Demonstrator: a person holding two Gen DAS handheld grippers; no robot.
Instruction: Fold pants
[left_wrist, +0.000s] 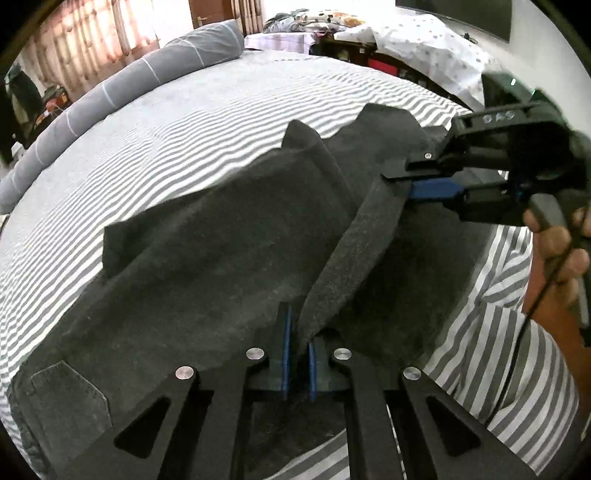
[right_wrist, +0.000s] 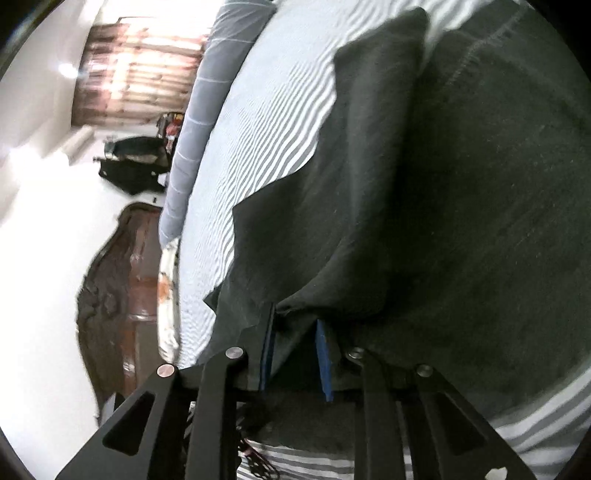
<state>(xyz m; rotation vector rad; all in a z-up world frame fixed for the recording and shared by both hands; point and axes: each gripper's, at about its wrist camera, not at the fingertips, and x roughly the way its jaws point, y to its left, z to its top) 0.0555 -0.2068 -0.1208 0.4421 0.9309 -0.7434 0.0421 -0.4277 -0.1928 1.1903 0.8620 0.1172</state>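
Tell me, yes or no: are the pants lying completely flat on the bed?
No: in the left wrist view a band of the dark pants is lifted off the striped bed, stretched between the left gripper and right gripper.

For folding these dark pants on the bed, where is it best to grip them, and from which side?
Probably the raised fabric edge of the pants, from the near side, where both grippers bite: left gripper shut on it, right gripper further along. That edge stands up off the striped bed; the rest lies flat.
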